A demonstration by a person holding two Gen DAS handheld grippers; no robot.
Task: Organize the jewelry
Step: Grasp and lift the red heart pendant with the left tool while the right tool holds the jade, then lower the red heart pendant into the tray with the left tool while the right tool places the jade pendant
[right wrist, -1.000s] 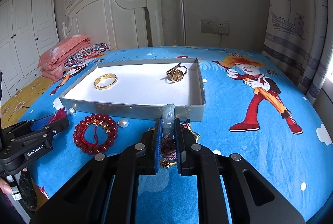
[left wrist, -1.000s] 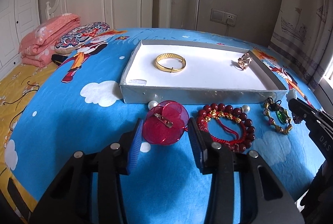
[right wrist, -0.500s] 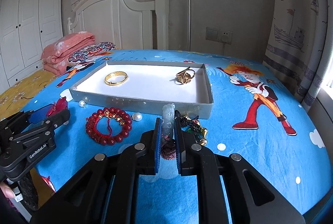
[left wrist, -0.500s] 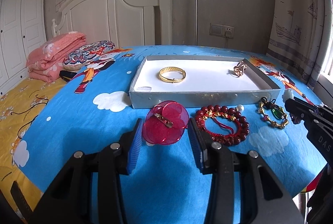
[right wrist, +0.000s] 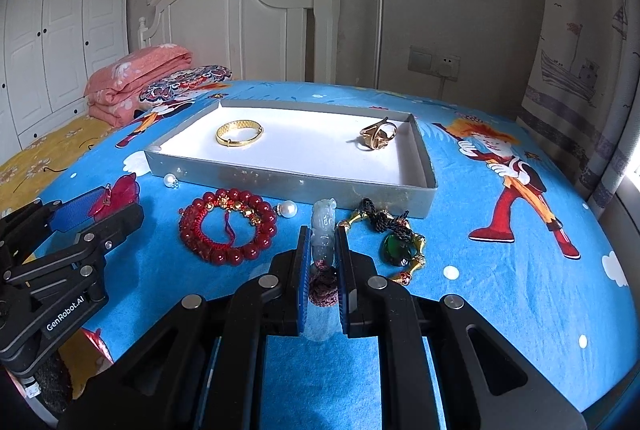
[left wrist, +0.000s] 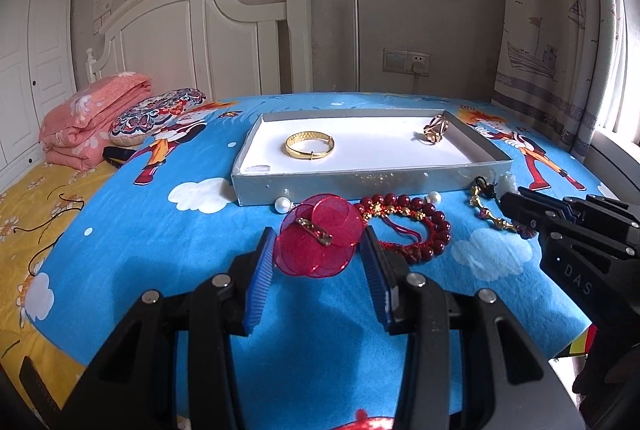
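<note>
A grey tray [left wrist: 360,180] [right wrist: 280,184] with a white floor lies on the blue bedspread and holds a gold bangle [left wrist: 310,146] [right wrist: 239,132] and a gold ring [left wrist: 435,128] [right wrist: 378,134]. My left gripper [left wrist: 320,254] is shut on a red translucent hair clip [left wrist: 320,242], lifted above the bed. My right gripper [right wrist: 323,258] is shut on a pale jade pendant [right wrist: 324,226] with a dark cord. A red bead bracelet [right wrist: 228,228] [left wrist: 412,226], pearls and a green-stone necklace [right wrist: 394,242] lie before the tray.
Folded pink quilt [left wrist: 92,118] and patterned pillow [left wrist: 160,114] lie at the far left by the white headboard [left wrist: 200,42]. A curtain [left wrist: 560,30] hangs at the right. Yellow sheet [left wrist: 36,198] shows at the left bed edge.
Both grippers have risen and drawn back a little from the tray, each keeping its item. The view has widened; the tray's contents have not moved.
</note>
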